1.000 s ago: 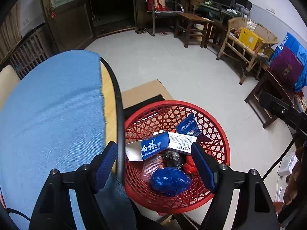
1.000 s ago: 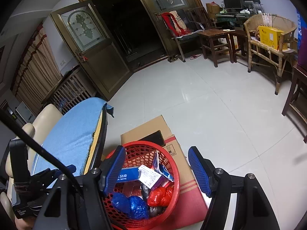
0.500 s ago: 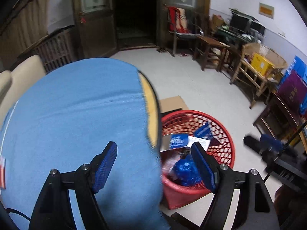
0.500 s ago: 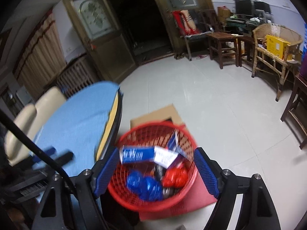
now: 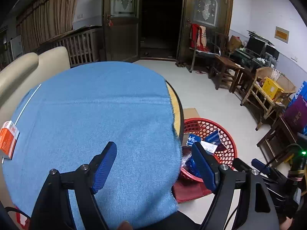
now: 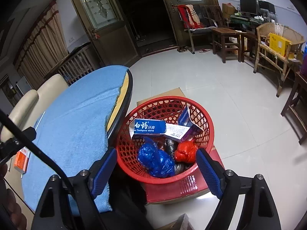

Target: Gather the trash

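Since the earlier frame my left gripper has swung from the red basket over the blue cloth, fingers released and holding nothing; an orange box lies at the cloth's left edge. Right wrist view: my right gripper hangs over the basket, jaws opening, nothing between them, toothpaste box inside.

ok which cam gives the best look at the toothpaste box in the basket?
Right wrist. The toothpaste box lies fully exposed on top inside the red basket, label readable. In the left wrist view, only a corner of it shows past the blue tablecloth.
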Demonstrator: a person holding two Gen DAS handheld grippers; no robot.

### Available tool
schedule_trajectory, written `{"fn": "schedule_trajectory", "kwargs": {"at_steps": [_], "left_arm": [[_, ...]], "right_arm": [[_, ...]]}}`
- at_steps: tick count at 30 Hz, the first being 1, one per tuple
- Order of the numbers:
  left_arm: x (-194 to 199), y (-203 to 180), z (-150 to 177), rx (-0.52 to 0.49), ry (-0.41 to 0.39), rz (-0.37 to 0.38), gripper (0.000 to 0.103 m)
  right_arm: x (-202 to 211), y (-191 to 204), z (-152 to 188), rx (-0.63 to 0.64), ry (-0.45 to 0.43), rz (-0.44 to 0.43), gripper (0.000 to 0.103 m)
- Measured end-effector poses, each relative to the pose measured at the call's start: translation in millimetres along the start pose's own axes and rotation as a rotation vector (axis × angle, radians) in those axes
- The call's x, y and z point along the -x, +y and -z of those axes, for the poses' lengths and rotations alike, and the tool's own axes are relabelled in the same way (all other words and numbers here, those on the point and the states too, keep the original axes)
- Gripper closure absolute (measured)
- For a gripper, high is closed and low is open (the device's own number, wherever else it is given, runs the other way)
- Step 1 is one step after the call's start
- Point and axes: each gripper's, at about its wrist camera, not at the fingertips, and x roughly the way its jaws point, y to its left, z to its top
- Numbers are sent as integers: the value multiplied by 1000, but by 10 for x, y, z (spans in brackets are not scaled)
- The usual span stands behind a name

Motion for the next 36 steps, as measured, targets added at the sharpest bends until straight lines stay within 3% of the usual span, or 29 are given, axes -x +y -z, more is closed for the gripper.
{"fn": "schedule_trajectory", "kwargs": {"at_steps": [4,11,36], "left_arm": [[62,-19,30,-11,-27,3,11],[-17,-32,83,-1,-15,22,11],[-26,-202,164,-52,-9,20,9]], "right_arm": [[15,18,-13,-15,-9,15,17],[20,51,6,3,-17,49,7],[25,68,7,45,-30,86,7]]}}
